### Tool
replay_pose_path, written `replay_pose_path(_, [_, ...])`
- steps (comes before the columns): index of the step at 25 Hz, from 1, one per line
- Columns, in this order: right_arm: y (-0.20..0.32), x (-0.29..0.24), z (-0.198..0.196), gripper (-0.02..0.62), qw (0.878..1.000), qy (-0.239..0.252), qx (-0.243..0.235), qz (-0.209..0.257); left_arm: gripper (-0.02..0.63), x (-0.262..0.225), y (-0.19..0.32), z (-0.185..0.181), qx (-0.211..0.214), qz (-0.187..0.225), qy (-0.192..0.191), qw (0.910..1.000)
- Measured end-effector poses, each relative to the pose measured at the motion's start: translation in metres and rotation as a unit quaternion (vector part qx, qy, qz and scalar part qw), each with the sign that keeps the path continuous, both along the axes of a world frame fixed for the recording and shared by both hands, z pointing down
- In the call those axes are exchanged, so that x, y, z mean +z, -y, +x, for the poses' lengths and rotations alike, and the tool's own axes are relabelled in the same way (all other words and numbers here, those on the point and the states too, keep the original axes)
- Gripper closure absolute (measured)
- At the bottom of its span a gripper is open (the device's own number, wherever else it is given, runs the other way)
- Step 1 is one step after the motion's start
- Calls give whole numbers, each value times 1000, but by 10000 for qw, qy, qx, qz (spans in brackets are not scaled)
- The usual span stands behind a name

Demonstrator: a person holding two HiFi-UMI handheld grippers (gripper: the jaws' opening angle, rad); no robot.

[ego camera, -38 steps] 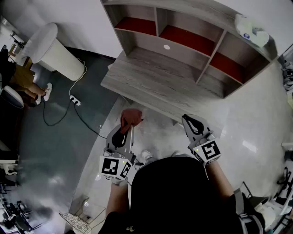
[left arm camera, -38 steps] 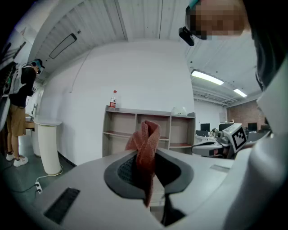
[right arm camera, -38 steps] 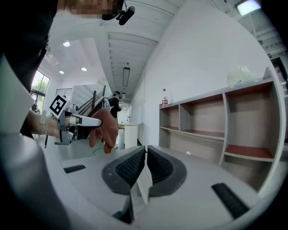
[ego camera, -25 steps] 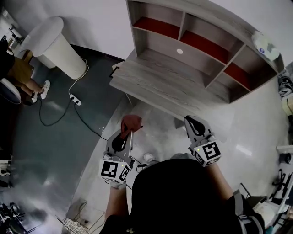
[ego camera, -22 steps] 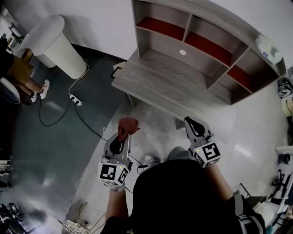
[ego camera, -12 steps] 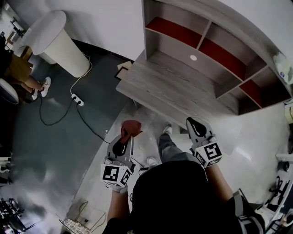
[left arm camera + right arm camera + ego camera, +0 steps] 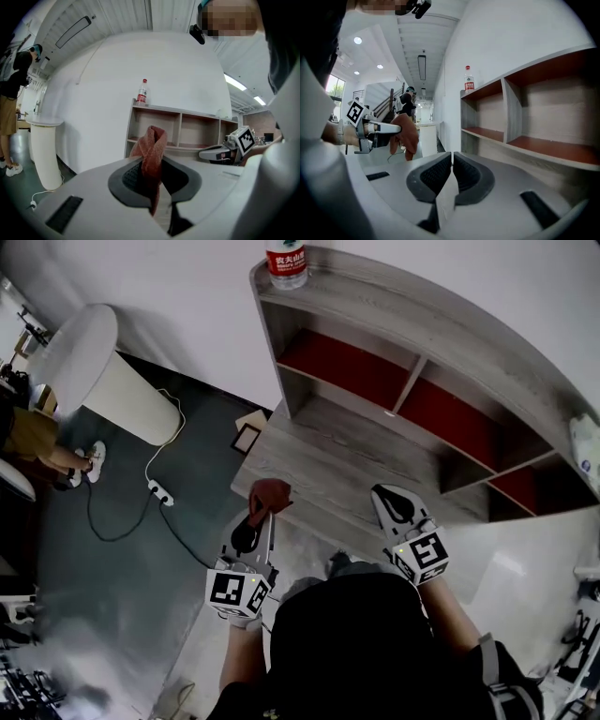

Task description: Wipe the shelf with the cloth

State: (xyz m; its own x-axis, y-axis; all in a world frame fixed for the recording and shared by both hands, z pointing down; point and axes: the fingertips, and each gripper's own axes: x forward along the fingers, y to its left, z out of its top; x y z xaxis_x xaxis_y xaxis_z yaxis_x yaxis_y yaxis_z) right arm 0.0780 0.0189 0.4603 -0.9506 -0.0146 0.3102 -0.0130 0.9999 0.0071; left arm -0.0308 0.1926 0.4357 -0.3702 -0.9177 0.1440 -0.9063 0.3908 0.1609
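Cloth (image 7: 270, 495) was pinched in the left gripper (image 7: 265, 512), whose jaws were clamped on it so that a bunched reddish wad stood out past the tips. From the head view it hung over the front edge of the shelf (image 7: 337, 456), at the left end of the wide lower board. I could not tell whether it touched the wood, and it looked more likely to be just short of it. The right gripper (image 7: 386, 495) was held near the same front edge with its jaws pressed together on nothing.

The step in hand appeared to be bringing the cloth onto the board. To do it well, the left gripper would need to tip down so the wad, not the hard jaw tips, met the wood. It should then press lightly and sweep in long strokes along the grain. Little cloth showed beyond the jaws, so scraping the board with the tips was a real risk.

The board itself was bare. Behind it lay red-floored compartments split by upright dividers, which would stop any long sideways stroke there. A bottle (image 7: 286, 261) stood on the top board at the left corner and could be knocked over if that board were wiped. Off to the left were a white pedestal (image 7: 103, 362), a cable (image 7: 112, 531) on the floor and a small frame (image 7: 248, 437) beside the shelf's end.
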Motion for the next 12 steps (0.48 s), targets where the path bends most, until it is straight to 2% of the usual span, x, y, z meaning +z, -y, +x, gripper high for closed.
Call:
replay_pose_path(4, [28, -7, -22, 588, 9996, 240, 111, 41, 545, -18, 44, -30, 139, 117, 37, 9998])
replay_pose_path(8, [41, -11, -38, 588, 9990, 270, 347, -30, 545, -27, 78, -59, 397, -33, 180, 9990])
replay_pose_path(12, [56, -7, -51, 588, 9966, 207, 794, -16, 545, -25, 108, -103, 547, -50, 37, 9985])
